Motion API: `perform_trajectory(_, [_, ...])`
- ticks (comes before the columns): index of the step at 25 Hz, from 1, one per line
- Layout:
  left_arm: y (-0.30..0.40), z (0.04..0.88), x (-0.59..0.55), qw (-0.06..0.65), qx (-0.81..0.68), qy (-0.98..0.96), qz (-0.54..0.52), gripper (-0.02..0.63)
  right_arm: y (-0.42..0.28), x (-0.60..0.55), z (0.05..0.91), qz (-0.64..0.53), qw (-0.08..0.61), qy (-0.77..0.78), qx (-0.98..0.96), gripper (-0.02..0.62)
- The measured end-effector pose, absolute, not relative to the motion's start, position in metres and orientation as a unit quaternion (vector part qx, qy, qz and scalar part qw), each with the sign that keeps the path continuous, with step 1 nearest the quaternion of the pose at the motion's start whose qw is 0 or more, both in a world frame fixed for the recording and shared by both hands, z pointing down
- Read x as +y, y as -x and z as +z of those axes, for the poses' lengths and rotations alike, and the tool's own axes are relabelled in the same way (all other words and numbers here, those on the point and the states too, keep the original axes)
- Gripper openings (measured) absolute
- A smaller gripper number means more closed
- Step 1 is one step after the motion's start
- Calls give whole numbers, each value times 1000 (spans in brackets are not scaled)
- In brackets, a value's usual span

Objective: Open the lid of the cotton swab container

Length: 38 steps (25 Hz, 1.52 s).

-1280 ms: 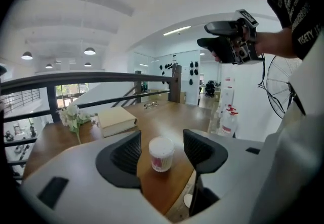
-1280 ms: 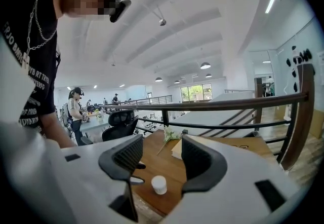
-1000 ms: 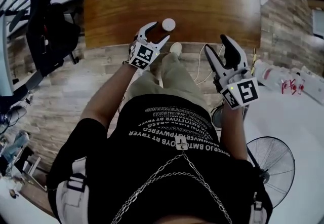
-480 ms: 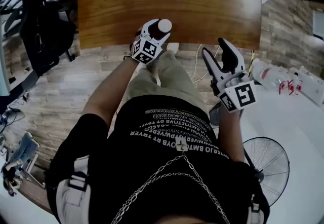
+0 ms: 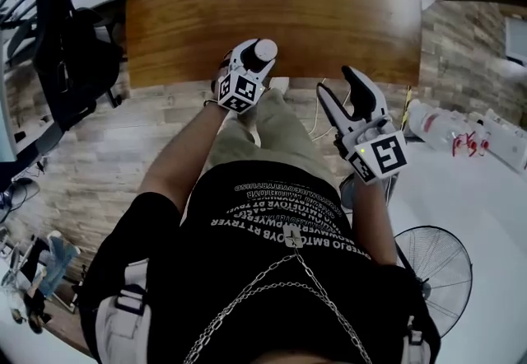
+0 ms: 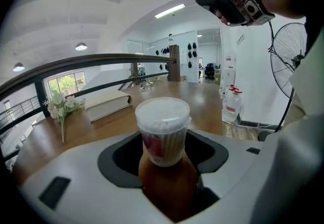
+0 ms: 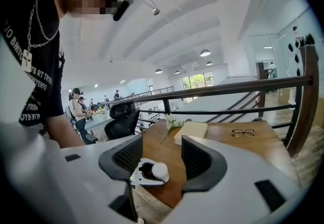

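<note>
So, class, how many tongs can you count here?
2. Left tongs surround the swab container at the table's near edge; right tongs, open and empty, hang off the table. None hidden.

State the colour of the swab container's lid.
Translucent white lid; clearest in the left gripper view.

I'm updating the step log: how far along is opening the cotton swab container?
Done: the left gripper has the cotton swab container between its jaws, gaps visible either side. In hand: probably closing on its body. Left: the lid is still on, and the right gripper hangs open and empty, away from it.
</note>
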<state>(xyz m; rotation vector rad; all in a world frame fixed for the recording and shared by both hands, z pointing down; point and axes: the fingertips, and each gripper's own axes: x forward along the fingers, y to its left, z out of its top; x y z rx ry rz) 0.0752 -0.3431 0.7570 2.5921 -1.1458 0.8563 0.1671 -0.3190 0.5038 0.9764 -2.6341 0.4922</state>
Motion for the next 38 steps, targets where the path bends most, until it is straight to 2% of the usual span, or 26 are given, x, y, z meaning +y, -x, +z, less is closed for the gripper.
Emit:
perform_trajectory(14, [-30,671,-331,126,-398,-862,287,269,-124,-305,488,148,140,-317,-926,227])
perform_trajectory(28, [-7,543,-320,121,-385,-875,268,268,-72,-298,454,111,132,-295,-940,219])
perform_trajectory(38, [-1,485,-291,102,-355,-883,290,267,-22,-278,424,102,137,-250,-953,232])
